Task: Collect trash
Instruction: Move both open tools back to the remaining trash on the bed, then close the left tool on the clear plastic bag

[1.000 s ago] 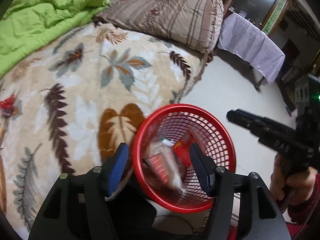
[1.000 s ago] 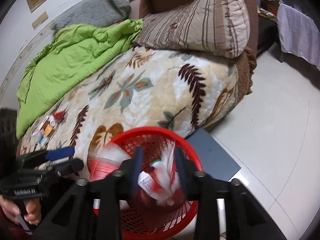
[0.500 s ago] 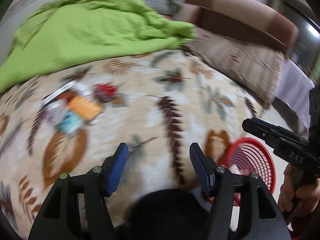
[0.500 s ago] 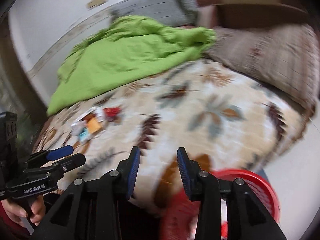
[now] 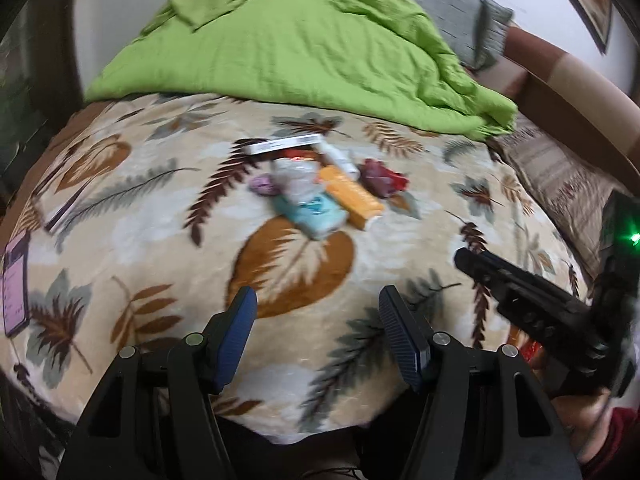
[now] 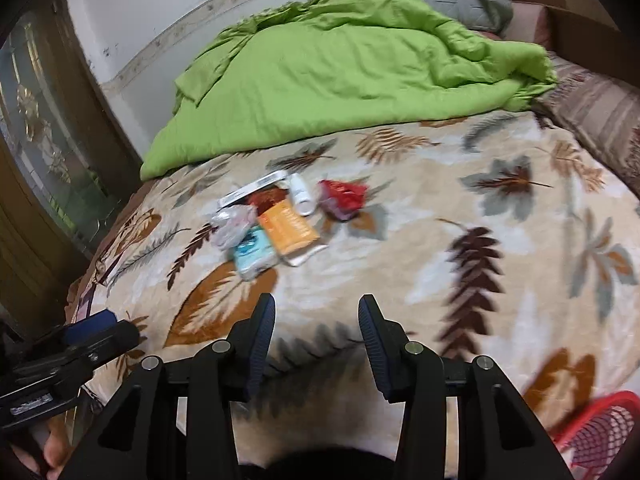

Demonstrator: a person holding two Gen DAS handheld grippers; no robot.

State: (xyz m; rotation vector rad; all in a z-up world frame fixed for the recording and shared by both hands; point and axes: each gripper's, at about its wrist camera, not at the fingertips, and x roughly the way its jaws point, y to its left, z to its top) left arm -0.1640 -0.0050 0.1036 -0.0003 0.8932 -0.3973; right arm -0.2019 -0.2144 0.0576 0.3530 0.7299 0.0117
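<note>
A cluster of trash lies mid-bed on the leaf-print blanket [image 5: 152,224]: an orange packet [image 5: 352,196] [image 6: 290,230], a light blue pack [image 5: 318,212] [image 6: 254,254], a crumpled clear bag [image 5: 294,174] [image 6: 234,222], a red wrapper [image 5: 382,178] [image 6: 344,196], a white bottle [image 6: 302,194] and a long white box [image 5: 284,144] [image 6: 254,188]. My left gripper [image 5: 318,316] is open and empty, short of the cluster. My right gripper [image 6: 318,320] is open and empty too. The red mesh basket [image 6: 600,428] shows at the lower right of the right wrist view.
A green quilt [image 5: 304,44] is bunched at the far side of the bed, with a grey pillow [image 5: 460,12] behind it and a striped pillow [image 6: 600,116] to the right. A phone [image 5: 16,284] lies at the bed's left edge. A brown headboard [image 5: 580,92] runs along the right.
Both grippers have swung left, away from the red basket with trash in it, and now face the cluster on the bed. The right gripper, first around a white and red wrapper, is empty.
</note>
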